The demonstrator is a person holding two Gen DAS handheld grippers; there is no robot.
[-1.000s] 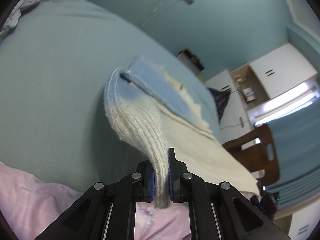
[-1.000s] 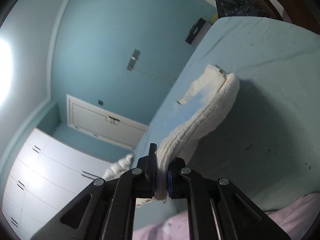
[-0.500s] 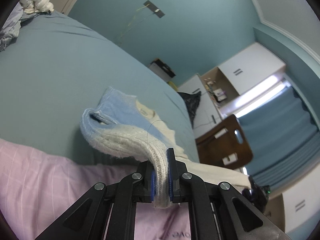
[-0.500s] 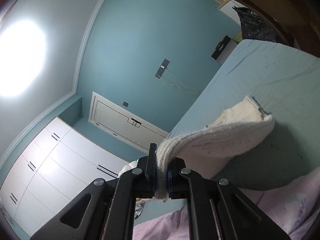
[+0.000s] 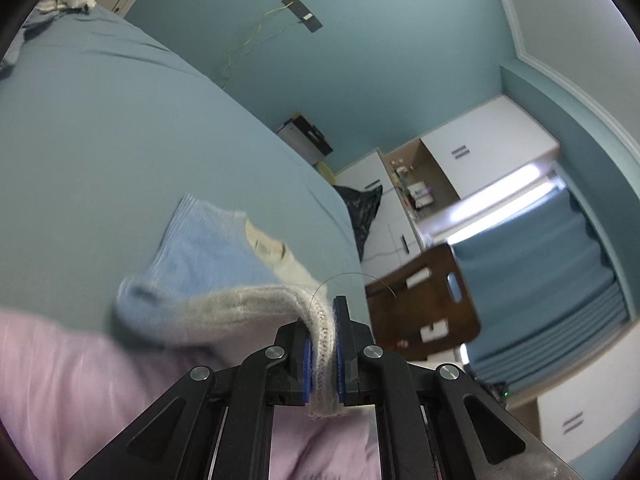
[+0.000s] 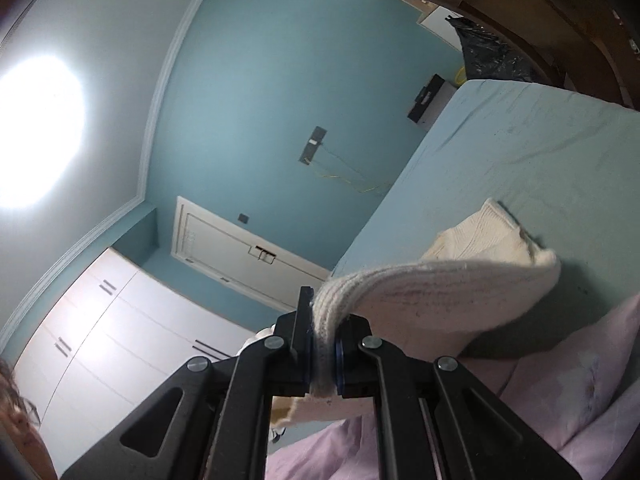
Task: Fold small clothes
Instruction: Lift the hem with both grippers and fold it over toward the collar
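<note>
Teal-sheeted bed [image 5: 120, 140] carries the cream-and-blue knitted garment [image 5: 208, 248]; left hand-held gripper [image 5: 322, 354] and right hand-held gripper [image 6: 322, 354] each pinch its near hem, the body probably trailing ahead.

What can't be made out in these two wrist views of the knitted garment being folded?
- Garment type: the knitted garment is bunched; sleeves or legs hidden.
- Left wrist view: its near fold is motion-blurred.
- Right wrist view: the garment's blue side is hidden by the cream fold.
- Left gripper and right gripper: the pinched edge hides the pads.
- Shelf items: too small.
</note>
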